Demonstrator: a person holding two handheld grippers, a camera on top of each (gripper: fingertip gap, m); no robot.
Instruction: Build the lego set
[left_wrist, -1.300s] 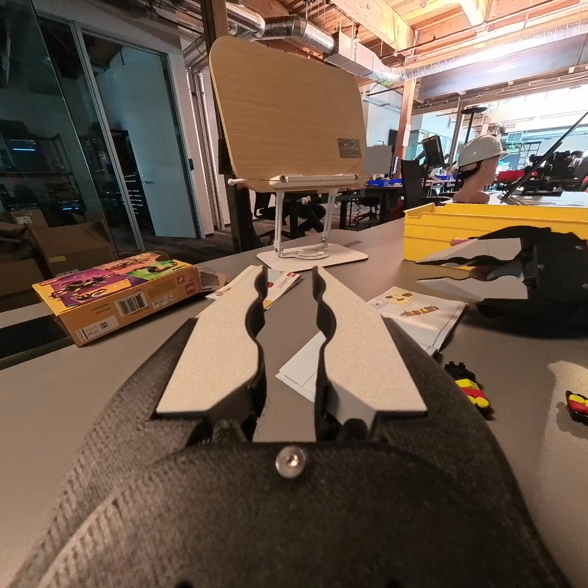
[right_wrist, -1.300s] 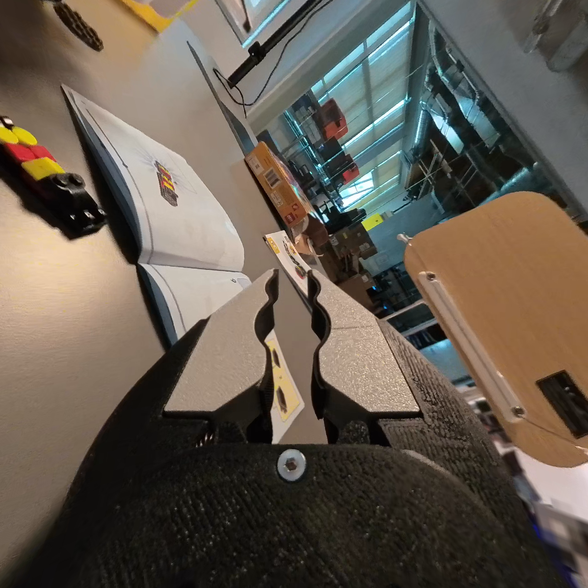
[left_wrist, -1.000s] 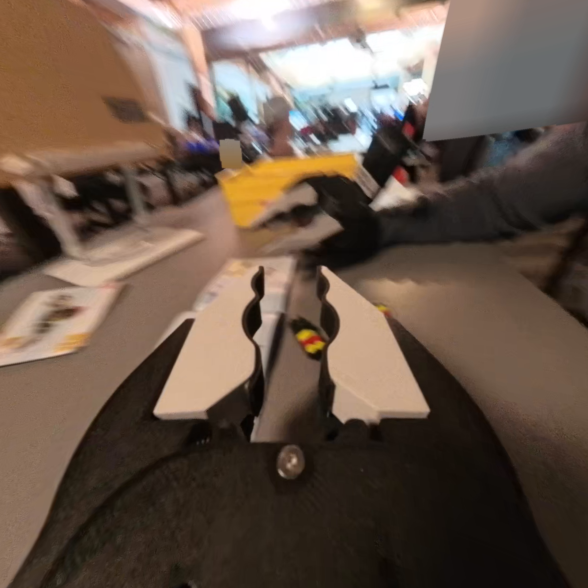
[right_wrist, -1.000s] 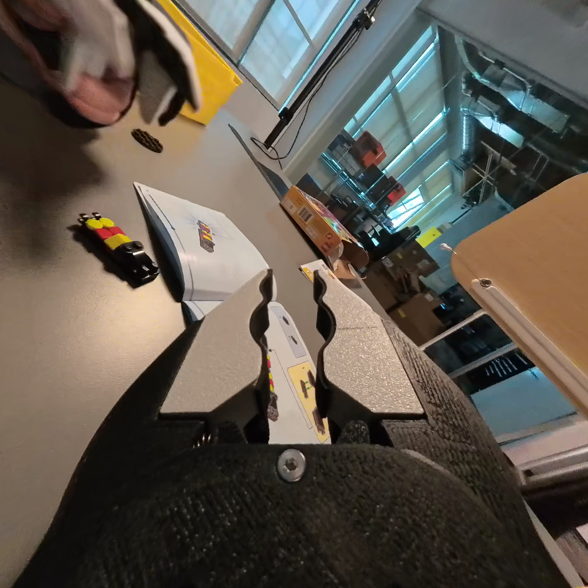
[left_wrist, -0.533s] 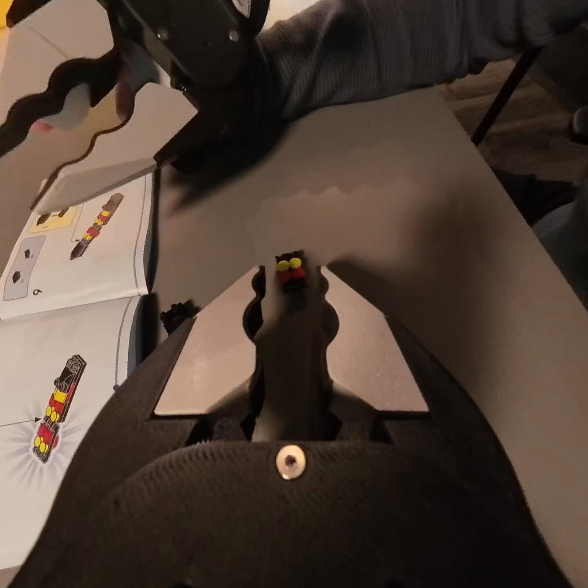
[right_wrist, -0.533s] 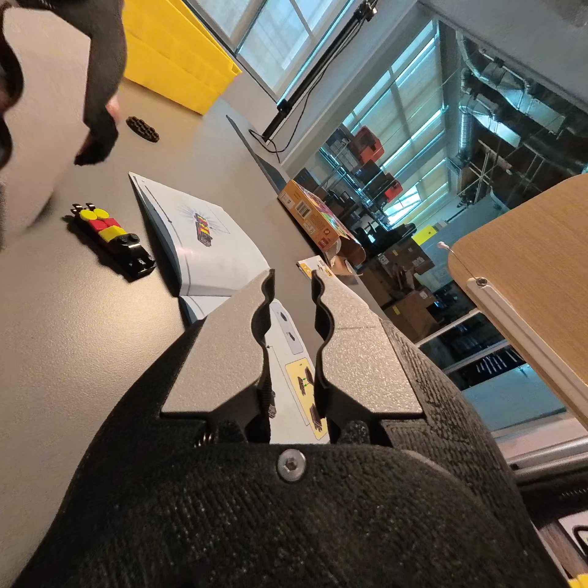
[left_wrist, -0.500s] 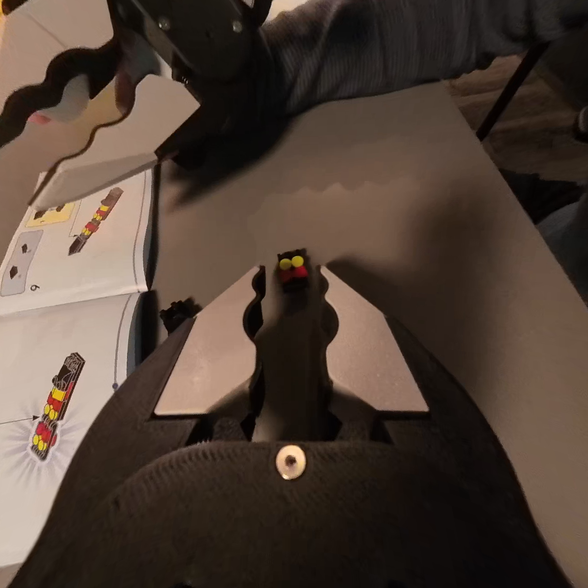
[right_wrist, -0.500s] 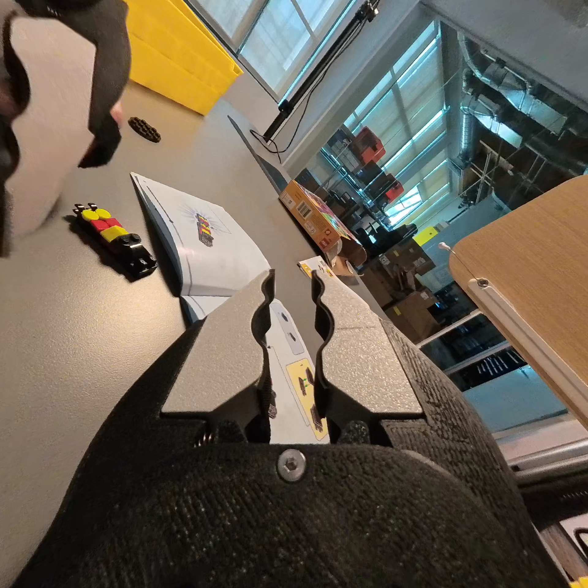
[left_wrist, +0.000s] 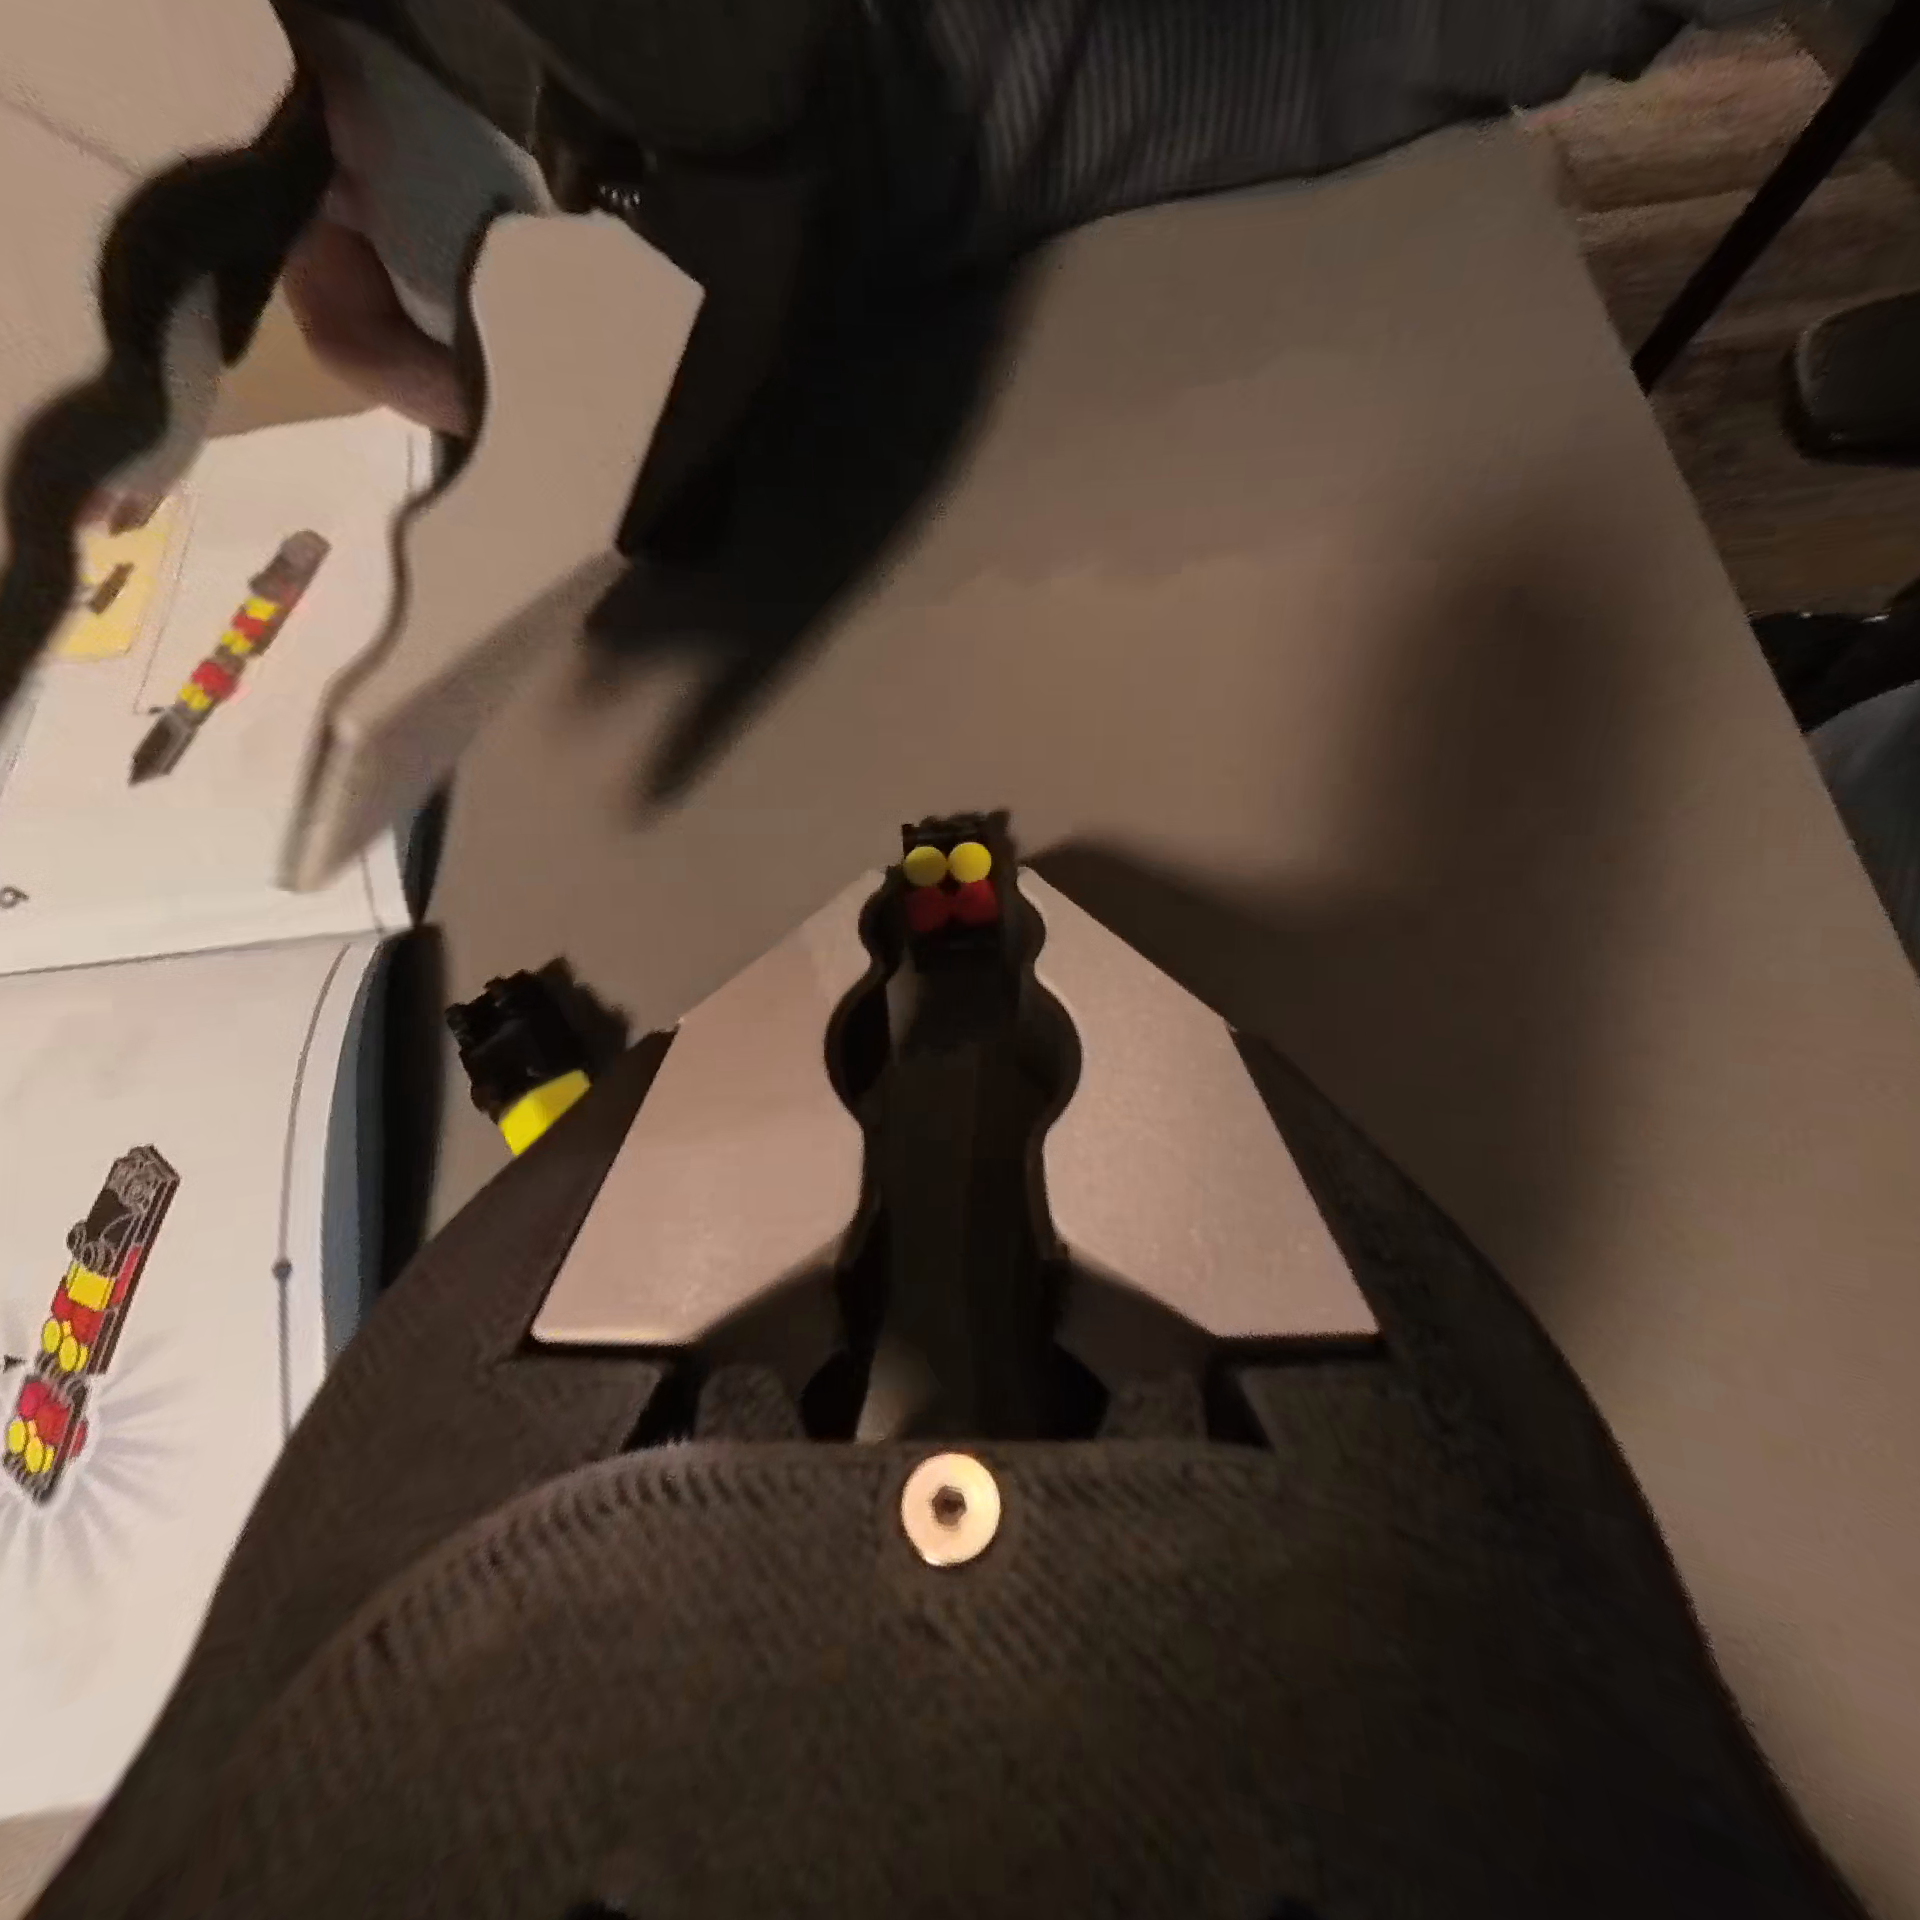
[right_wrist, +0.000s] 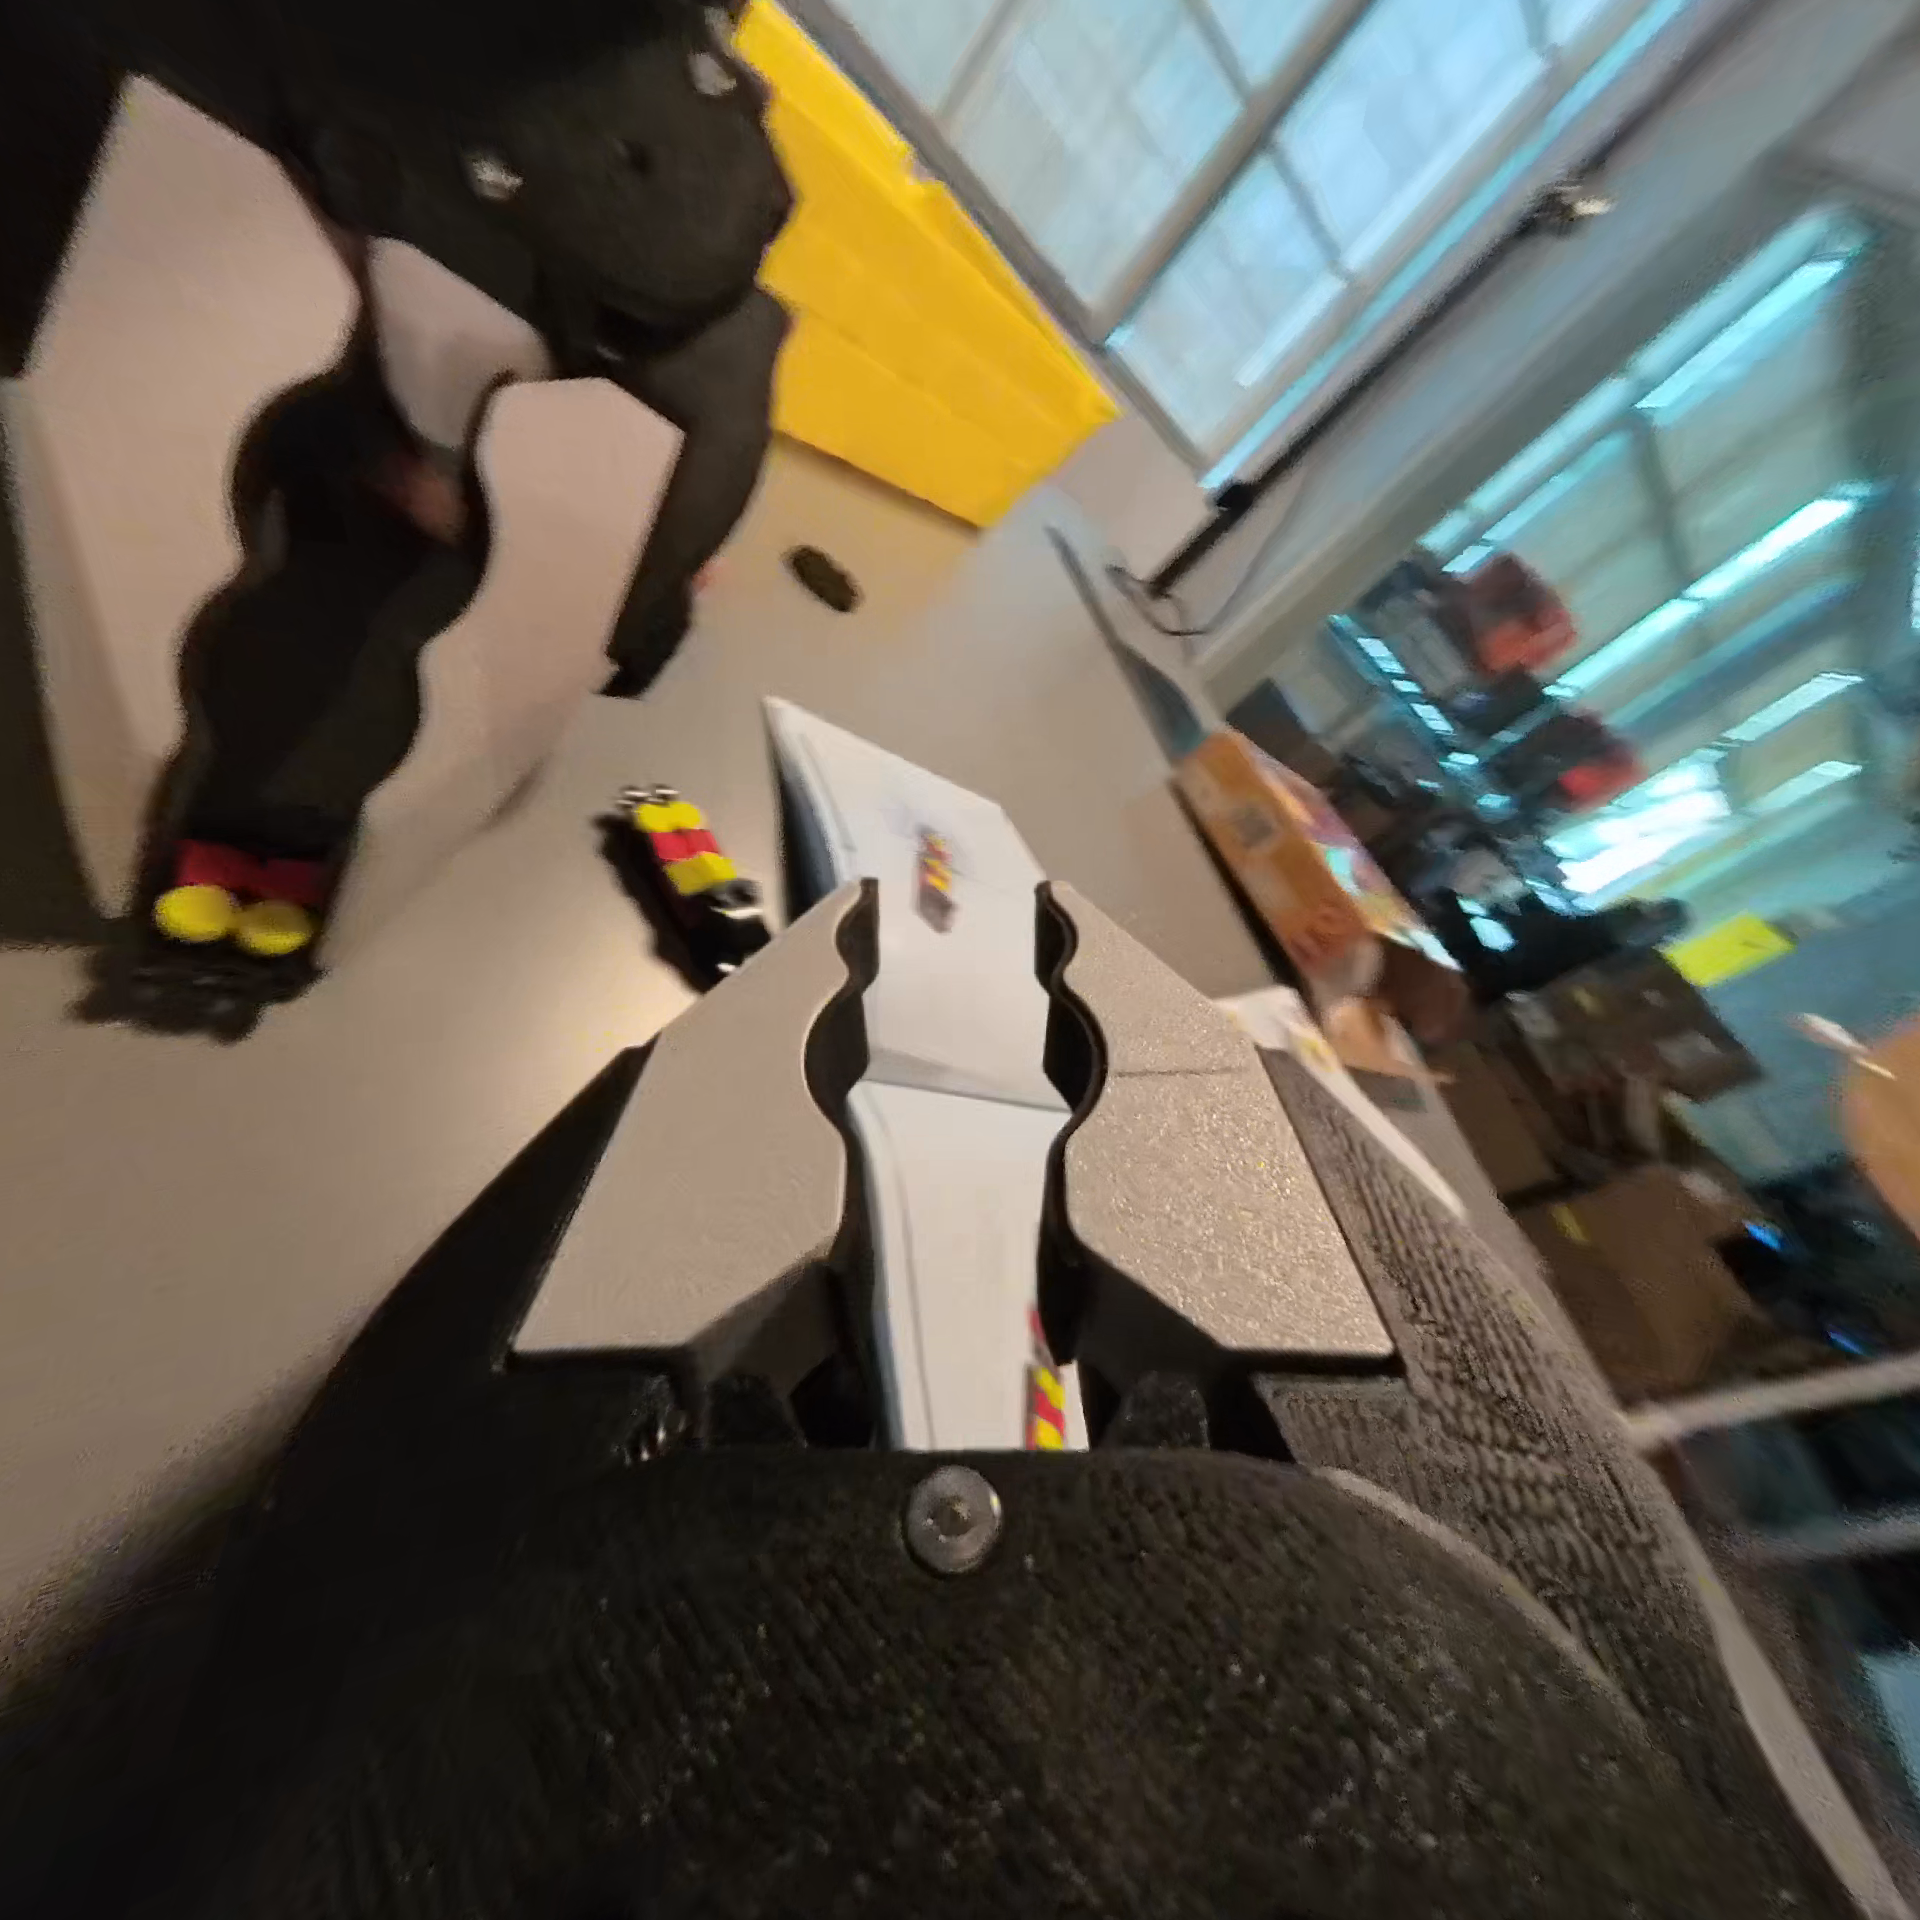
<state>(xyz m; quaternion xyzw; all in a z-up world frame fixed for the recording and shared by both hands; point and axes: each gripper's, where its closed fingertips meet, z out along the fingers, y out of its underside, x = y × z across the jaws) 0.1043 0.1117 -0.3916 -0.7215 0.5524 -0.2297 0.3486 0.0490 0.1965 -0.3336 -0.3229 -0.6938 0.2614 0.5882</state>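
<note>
The small black lego piece (left_wrist: 948, 896) with yellow and red studs lies on the grey worktop (left_wrist: 1351, 727), between the tips of my left gripper (left_wrist: 948, 904), whose jaws stand narrowly apart without clamping it. A longer lego assembly (right_wrist: 686, 883) lies beside the open instruction booklet (right_wrist: 935, 935). My right gripper (right_wrist: 951, 914) hangs above the booklet, jaws narrowly apart, empty.

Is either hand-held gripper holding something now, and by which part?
The left hand-held gripper straddles the small black lego piece at its fingertips; whether it grips is unclear. The right hand-held gripper holds nothing.
</note>
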